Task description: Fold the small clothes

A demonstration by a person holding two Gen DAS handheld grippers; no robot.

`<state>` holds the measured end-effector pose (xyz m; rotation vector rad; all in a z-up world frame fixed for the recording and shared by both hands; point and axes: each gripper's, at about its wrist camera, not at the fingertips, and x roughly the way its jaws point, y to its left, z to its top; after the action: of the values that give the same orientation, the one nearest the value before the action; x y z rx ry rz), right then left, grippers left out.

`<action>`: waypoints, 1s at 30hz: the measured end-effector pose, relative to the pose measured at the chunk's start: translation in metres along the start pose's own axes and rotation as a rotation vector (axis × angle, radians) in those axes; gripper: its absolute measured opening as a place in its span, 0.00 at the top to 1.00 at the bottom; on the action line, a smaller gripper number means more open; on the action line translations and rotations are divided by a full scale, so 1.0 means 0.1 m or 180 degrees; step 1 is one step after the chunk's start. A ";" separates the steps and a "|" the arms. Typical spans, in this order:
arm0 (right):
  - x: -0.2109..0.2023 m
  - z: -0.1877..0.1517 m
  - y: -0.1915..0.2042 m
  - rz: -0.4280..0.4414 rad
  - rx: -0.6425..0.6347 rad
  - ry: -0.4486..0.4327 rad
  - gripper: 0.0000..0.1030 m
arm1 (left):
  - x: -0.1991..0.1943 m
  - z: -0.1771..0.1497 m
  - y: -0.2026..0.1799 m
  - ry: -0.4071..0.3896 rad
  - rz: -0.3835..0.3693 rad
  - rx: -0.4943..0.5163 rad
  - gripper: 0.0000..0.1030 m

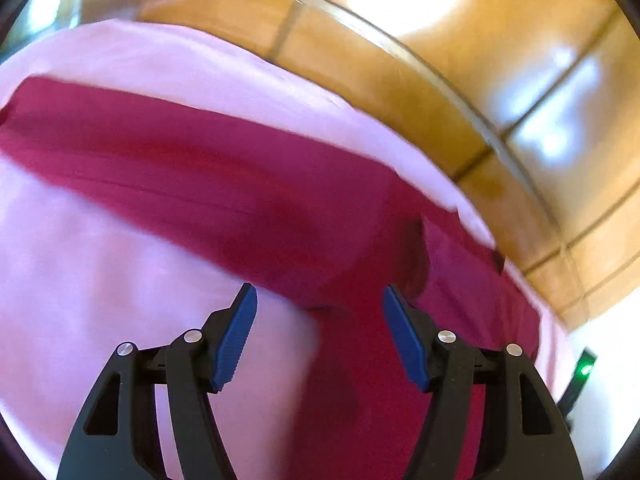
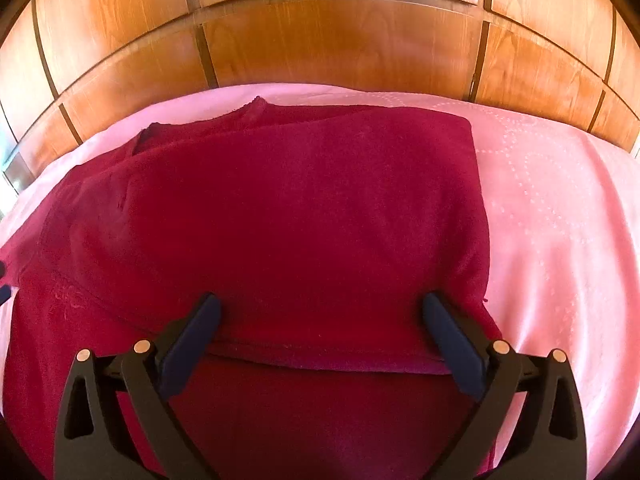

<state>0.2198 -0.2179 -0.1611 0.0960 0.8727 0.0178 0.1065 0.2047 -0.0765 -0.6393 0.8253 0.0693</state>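
Note:
A dark red garment [image 2: 304, 216] lies on a pink bedspread [image 2: 560, 240], with one part folded over the rest so that a hemmed edge runs across near my right fingers. My right gripper [image 2: 320, 308] is open and empty, just above that folded edge. In the left wrist view the same red garment [image 1: 224, 176] stretches across the pink bedspread [image 1: 80, 280] in a long band. My left gripper [image 1: 320, 296] is open and empty, hovering over the garment's near end. That view is blurred by motion.
A wooden panelled wardrobe [image 2: 320, 40] stands right behind the bed. In the left wrist view the wooden panels [image 1: 480, 60] fill the upper right. A small dark device with a green light [image 1: 584, 368] sits at the right edge.

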 end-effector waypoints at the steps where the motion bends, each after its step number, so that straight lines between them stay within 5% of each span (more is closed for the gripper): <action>1: -0.01 -0.01 -0.01 0.0008 0.0002 -0.0001 0.02 | -0.08 0.04 0.13 -0.0074 0.0077 -0.0080 0.37; 10: -0.01 -0.01 0.04 -0.0046 -0.0025 -0.0039 0.02 | -0.36 0.53 1.36 -0.0374 0.0765 -0.1015 0.45; 16: -0.01 -0.01 0.04 -0.0039 -0.0021 -0.0044 0.02 | -0.34 0.82 1.80 -0.0537 0.0889 -0.1430 0.46; 18: 0.00 -0.02 0.04 -0.0037 -0.0020 -0.0044 0.02 | -0.28 0.87 1.82 -0.0568 0.0977 -0.1485 0.63; 19: -0.01 -0.02 0.04 -0.0037 -0.0020 -0.0045 0.02 | -0.24 0.90 1.83 -0.0556 0.1027 -0.1480 0.80; 21: -0.01 -0.02 0.03 -0.0036 -0.0017 -0.0047 0.02 | -0.17 0.96 1.77 -0.0525 0.1044 -0.1425 0.90; 25: -0.01 -0.02 0.04 -0.0032 -0.0014 -0.0048 0.02 | -0.20 1.04 1.42 -0.0647 0.0985 -0.1050 0.92; 30: -0.01 -0.01 0.04 -0.0031 -0.0015 -0.0052 0.02 | -0.31 0.98 0.51 -0.0831 0.0609 -0.0211 0.92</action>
<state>0.2183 -0.2139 -0.1610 0.0874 0.8569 0.0100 0.1350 0.3064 -0.0315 -0.5973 0.6311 0.3482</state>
